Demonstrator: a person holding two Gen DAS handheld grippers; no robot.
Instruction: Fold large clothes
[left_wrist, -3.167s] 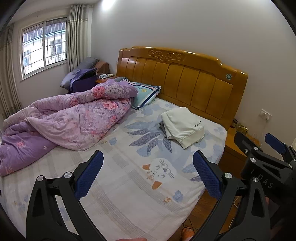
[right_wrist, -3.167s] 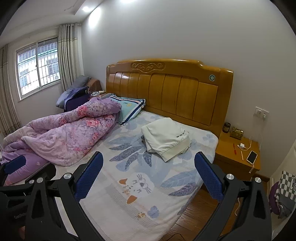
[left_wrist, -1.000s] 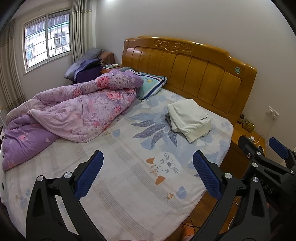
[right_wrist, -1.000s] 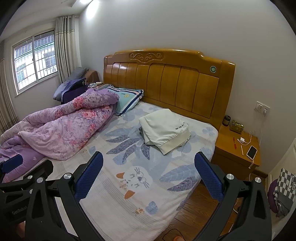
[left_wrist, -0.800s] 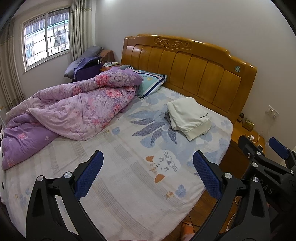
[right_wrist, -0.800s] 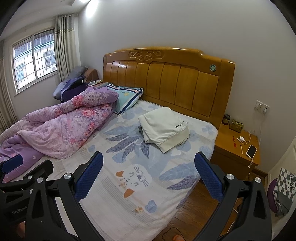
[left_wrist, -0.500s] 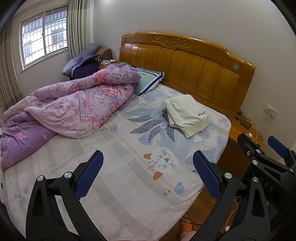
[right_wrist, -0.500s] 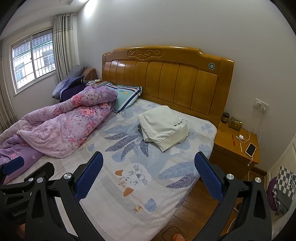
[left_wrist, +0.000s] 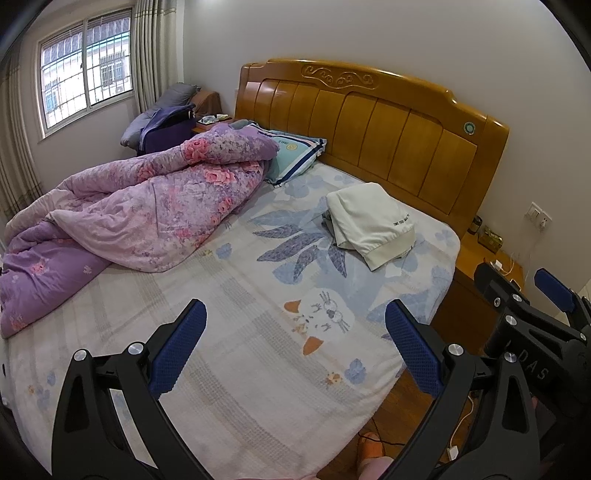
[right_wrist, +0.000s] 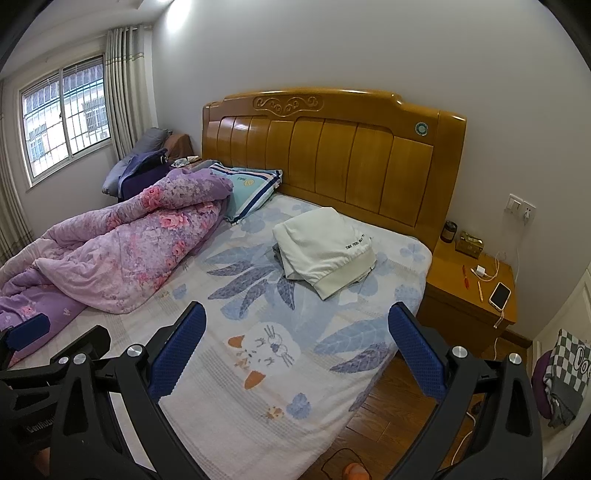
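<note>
- Folded white garment (left_wrist: 371, 223): lies on the bed (left_wrist: 236, 373) near the headboard-end corner on the nightstand side. A ribbed hem faces the foot of the bed. A darker grey layer shows under its edge toward the quilt.
- Small dark lettering is printed near the hem; it is too small to read.
- Left gripper (left_wrist: 293, 349): jaws spread wide, nothing between the 2 blue pads. It hangs above the foot end of the bed, well apart from the garment.
- Right gripper (right_wrist: 295, 349): jaws spread wide, holding nothing. It hangs above the foot-end corner of the bed, well apart from the garment.
- Each gripper appears at the side edge of the other's view.
- Bed sheet: pale, printed with blue leaves and a cat face between the garment and the grippers.
- Purple floral quilt (left_wrist: 140, 218): bunched along the window-side edge of the bed, apart from the garment.
- Striped pillow (right_wrist: 249, 192): against the wooden headboard (right_wrist: 332, 155), partly under the quilt.
- Nightstand (right_wrist: 467, 291): beside the bed, carrying a phone (right_wrist: 500, 295), a charger with cable and 2 pens.
</note>
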